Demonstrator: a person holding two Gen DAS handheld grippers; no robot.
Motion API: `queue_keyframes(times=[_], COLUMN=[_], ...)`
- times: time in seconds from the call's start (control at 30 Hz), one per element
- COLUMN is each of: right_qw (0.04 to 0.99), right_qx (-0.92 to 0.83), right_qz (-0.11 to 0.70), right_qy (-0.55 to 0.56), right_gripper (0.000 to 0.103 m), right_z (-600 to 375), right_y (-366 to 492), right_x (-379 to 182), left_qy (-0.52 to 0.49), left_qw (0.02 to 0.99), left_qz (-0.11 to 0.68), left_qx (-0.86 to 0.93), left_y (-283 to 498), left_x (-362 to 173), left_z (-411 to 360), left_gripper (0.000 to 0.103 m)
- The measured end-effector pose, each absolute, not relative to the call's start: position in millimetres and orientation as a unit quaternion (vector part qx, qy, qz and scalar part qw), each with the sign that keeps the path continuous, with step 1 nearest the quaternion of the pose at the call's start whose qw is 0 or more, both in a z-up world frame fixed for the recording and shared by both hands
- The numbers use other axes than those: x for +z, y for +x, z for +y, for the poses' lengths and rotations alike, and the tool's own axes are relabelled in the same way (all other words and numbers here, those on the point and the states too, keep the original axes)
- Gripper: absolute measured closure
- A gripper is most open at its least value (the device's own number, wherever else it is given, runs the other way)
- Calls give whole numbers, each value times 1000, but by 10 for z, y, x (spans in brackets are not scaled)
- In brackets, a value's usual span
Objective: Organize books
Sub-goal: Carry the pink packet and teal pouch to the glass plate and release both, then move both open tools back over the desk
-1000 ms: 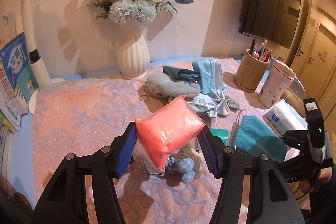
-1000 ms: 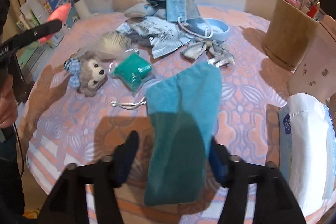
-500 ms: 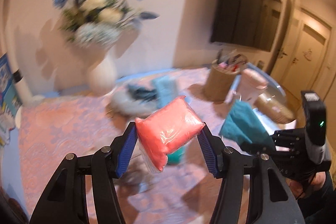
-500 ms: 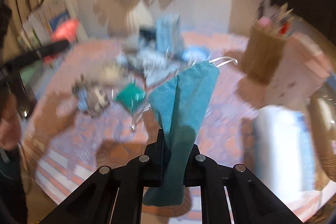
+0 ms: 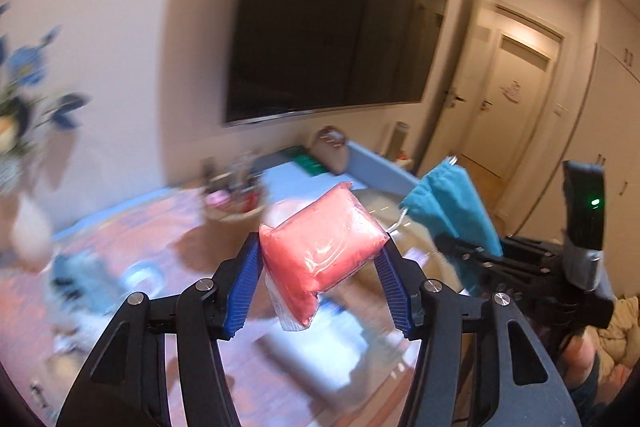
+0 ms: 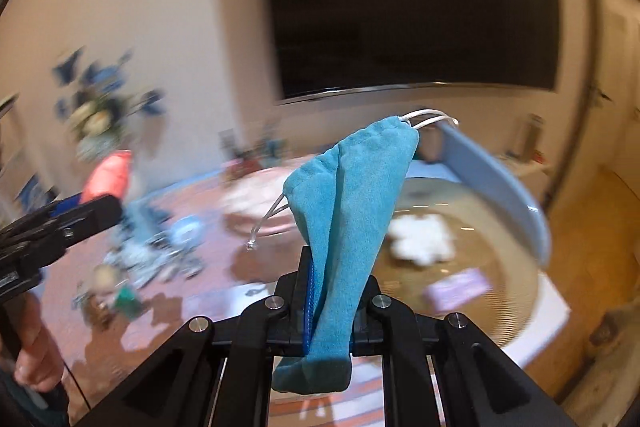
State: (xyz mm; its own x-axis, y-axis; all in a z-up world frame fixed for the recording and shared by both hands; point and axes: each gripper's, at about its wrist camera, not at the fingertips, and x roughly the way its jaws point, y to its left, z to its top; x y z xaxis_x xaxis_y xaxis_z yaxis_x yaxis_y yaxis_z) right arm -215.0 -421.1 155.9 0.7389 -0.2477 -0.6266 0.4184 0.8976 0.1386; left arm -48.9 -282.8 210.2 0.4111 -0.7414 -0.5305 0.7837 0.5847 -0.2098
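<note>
Left tongs (image 5: 320, 281): clamped on coral plastic-wrapped soft packet (image 5: 322, 253). Right tongs (image 6: 330, 311): newly pinched on teal drawstring cloth pouch (image 6: 352, 195). Both lifted off tabletop (image 6: 168, 291), swung toward three o'clock; books untouched.

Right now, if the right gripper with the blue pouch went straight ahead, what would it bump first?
Probably the big round tub just ahead and below, where something white lies. The right gripper tilts down toward it, though blur makes depth uncertain.
</note>
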Motion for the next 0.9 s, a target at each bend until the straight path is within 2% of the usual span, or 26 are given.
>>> queue_keyframes(times=[0.43,0.47,0.53,0.57,0.6,0.73,0.9], right_qw=[880,878,870,865,859,844,849], right_qx=[-257,-254,-249,-246,-246,-238,-240], right_qz=[339,346,363,377,388,404,390], right_qy=[211,214,221,224,227,258,264], right_gripper=[92,89,79,58,46,46,46], right_z=[-5380,-5431,-5520,-5563,-5594,-5711,-5685], right_y=[-2151,-2134,-2109,-2086,-2074,-2191,-2382], right_x=[1101,1055,945,873,806,619,720], left_qy=[93,93,101,104,102,103,94], left_qw=[807,806,800,799,795,780,780], left_qz=[334,337,350,356,362,374,359], left_qx=[-479,-477,-476,-474,-476,-491,-504], left_y=[-585,-581,-553,-543,-537,-561,-636], left_x=[1738,1710,1621,1593,1562,1522,1659], left_z=[-4296,-4364,-4487,-4519,-4537,-4486,-4249], left_gripper=[47,43,27,21,21,21,21])
